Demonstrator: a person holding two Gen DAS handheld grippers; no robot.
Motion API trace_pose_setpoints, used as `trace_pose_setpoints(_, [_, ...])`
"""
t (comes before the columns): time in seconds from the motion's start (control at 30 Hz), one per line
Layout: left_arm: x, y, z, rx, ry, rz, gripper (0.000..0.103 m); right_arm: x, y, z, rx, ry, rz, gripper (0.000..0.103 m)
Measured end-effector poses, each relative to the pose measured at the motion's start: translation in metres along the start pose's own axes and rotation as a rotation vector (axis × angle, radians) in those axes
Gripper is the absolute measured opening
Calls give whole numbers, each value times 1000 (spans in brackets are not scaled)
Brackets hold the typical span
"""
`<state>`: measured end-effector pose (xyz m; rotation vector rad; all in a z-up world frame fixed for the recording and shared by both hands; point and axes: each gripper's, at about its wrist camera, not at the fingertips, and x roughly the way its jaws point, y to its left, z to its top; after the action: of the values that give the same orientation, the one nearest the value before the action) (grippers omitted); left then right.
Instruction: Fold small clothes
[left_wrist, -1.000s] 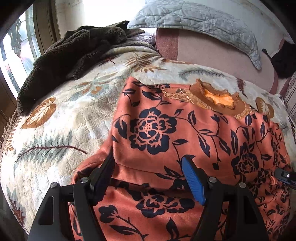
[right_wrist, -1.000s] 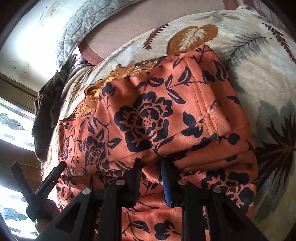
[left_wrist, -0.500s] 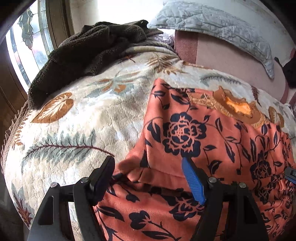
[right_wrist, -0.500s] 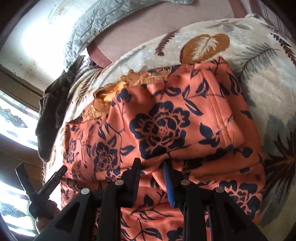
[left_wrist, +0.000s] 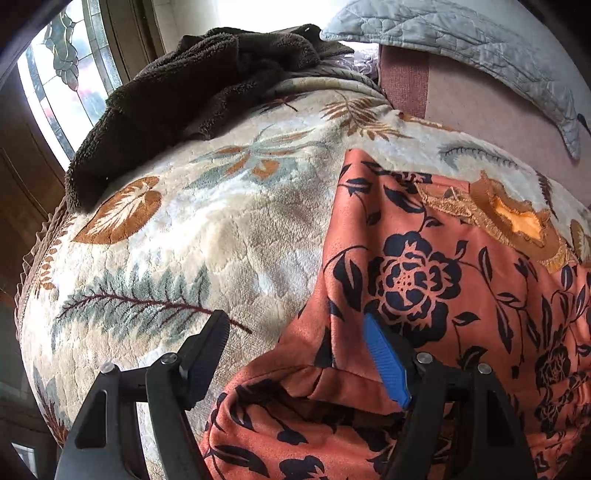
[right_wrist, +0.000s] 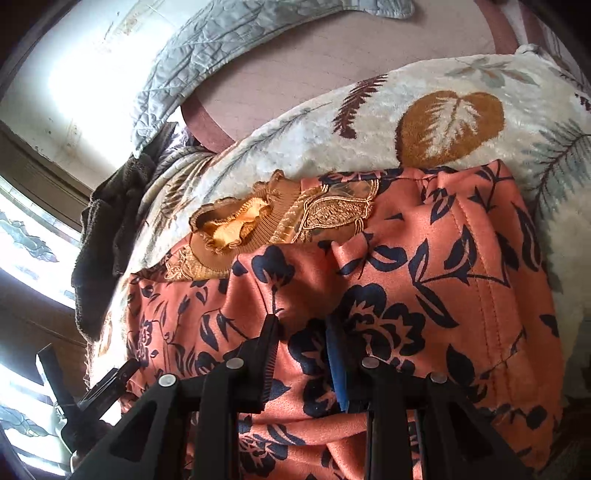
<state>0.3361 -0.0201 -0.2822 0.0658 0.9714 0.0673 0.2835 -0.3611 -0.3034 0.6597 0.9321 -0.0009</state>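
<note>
Tongs first: your left tongs (left_wrist: 295, 354) stood wide apart and held nothing, while your right tongs (right_wrist: 301, 354) were nearly closed, pinching a ridge of the orange floral garment (right_wrist: 388, 295).

Over the last second your left tongs had slid off toward 9 o'clock. A second back their fingers straddled the fold; at this moment only the blue pad (left_wrist: 384, 365) touched cloth, and the other finger hung over the bedspread (left_wrist: 221, 229). Your right tongs had closed further on the cloth in that time. I judged that the left side's fold was set and released, with the right side still to be carried over.

The garment lay on the bed, its collar (right_wrist: 236, 225) at 12 o'clock from your right tongs.

Counted: two tongs, one garment, one bedspread, one dark blanket (left_wrist: 192, 88) at 11 o'clock, one grey quilt (left_wrist: 461, 33) at 1 o'clock.
</note>
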Motion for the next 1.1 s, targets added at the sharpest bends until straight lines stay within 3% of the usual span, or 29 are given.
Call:
trace_pose_setpoints(0.07, [-3,-1,-2,7,-19,21,75,-7,-7,-3,18,5,-1,29])
trace_pose_setpoints(0.17, [12,-10,-9,71,48,52,76,0,-24,-10,46,82,7,30])
trace_pose_setpoints(0.33, [-6,4,-9,4,17,-27,75,-41,-31,-24,46,42,75,30])
trace_pose_setpoints(0.37, [-12,8,-10,-5,-3,-29,75,-53,-32,-28,35,23,78,34])
trace_pose_setpoints(0.47, [-34,22,-17,13,-70,-23,76,-87,-41,-42,53,-43,78,74])
trace_pose_setpoints(0.6, [-65,55,-36,10,-132,-42,84,-130,-59,-72,87,-94,103,74])
trace_pose_setpoints(0.77, [-92,104,-74,16,-137,-48,87,-169,-85,-128,108,-90,62,74])
trace_pose_setpoints(0.83, [-101,121,-95,12,-110,-65,87,-182,-95,-147,120,-82,41,74])
trace_pose_setpoints(0.93, [-111,143,-127,-5,-40,-151,87,-190,-104,-176,152,-47,59,74])
trace_pose_setpoints(1.1, [-119,158,-165,-15,57,-238,87,-186,-90,-210,103,41,26,74])
